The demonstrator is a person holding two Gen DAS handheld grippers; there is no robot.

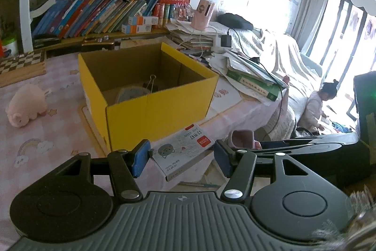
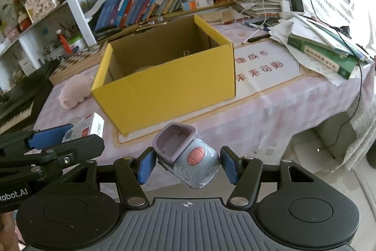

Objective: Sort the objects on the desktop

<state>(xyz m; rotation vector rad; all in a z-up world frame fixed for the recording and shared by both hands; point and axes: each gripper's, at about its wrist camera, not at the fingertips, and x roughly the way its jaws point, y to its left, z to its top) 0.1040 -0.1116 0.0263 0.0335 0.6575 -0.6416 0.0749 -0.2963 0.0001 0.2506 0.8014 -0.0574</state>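
Observation:
A small white staple box [image 1: 183,152] with a cat picture and a red label sits between the blue pads of my left gripper [image 1: 182,158], which is shut on it above the table's near edge. My right gripper [image 2: 188,165] is shut on a grey-blue toy-like container [image 2: 195,164] that has a purple open top and a pink button. It hangs tilted in front of the table. An open yellow cardboard box [image 1: 150,95] [image 2: 164,86] stands just beyond both grippers. Inside it lie a round object [image 1: 131,94] and a binder clip [image 1: 151,84].
A pink plush pig [image 1: 25,107] [image 2: 72,91] lies left of the box. Papers and a green book [image 2: 329,60] with cables pile up at the right, and bookshelves [image 1: 94,13] stand behind. A keyboard [image 2: 14,105] is at far left. A child [image 1: 317,107] sits on the floor by the sofa.

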